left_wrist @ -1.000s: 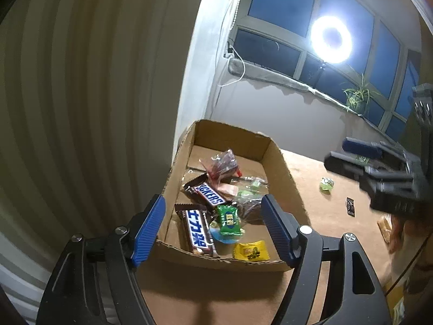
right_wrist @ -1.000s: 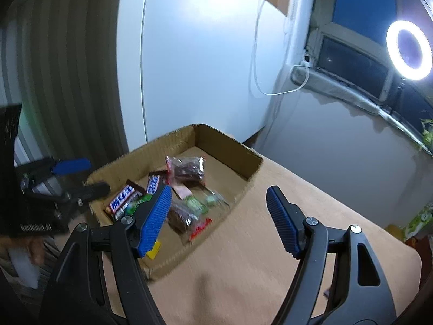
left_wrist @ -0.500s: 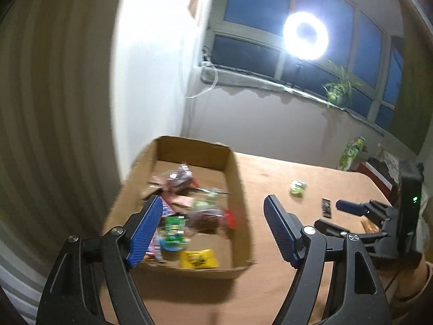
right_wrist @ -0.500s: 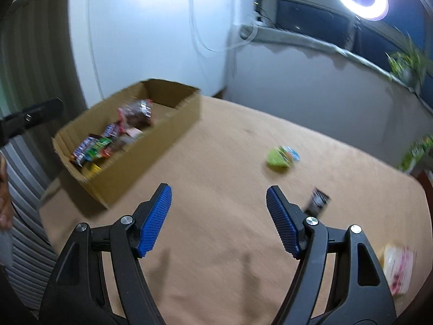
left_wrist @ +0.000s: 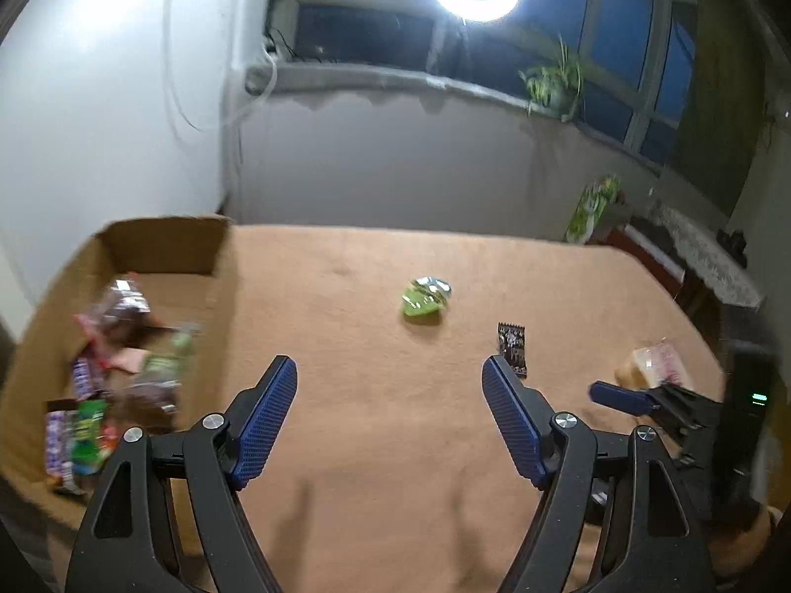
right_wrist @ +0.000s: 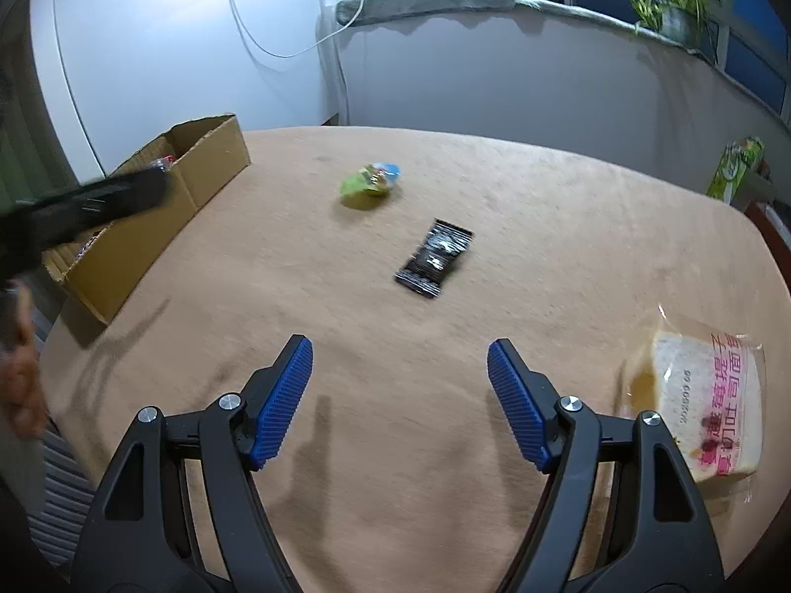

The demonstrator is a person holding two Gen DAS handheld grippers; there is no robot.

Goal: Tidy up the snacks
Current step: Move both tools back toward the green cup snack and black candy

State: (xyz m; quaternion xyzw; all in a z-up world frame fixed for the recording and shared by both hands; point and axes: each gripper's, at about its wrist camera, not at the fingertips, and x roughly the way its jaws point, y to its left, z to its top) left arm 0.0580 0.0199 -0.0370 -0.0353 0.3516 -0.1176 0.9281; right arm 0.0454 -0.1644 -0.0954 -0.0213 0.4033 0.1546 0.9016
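While the table (right_wrist: 494, 207) held three loose snacks away from the box (right_wrist: 207, 158), both grippers, left (left_wrist: 389, 410) and right (right_wrist: 399, 395), gaped empty; best take the bread (right_wrist: 712, 405) first, then the black packet (right_wrist: 435, 257), then the green candy (right_wrist: 371, 183).

The table (right_wrist: 494, 188) wears a matt tan cloth with a soft, felt-like nap. The box (right_wrist: 133, 257) is plain brown cardboard, dull, its cut edge showing corrugation. The green packet (right_wrist: 368, 185) and the black packet (right_wrist: 435, 257) are glossy crinkled film that catches the light. The bread bag (right_wrist: 712, 410) is clear shiny plastic with pink print. Each gripper's pads (right_wrist: 282, 405) are blue ribbed rubber or plastic, set on matt black plastic arms with bright metal screws (right_wrist: 230, 401). The wrappers (left_wrist: 89, 425) in the box look shiny.
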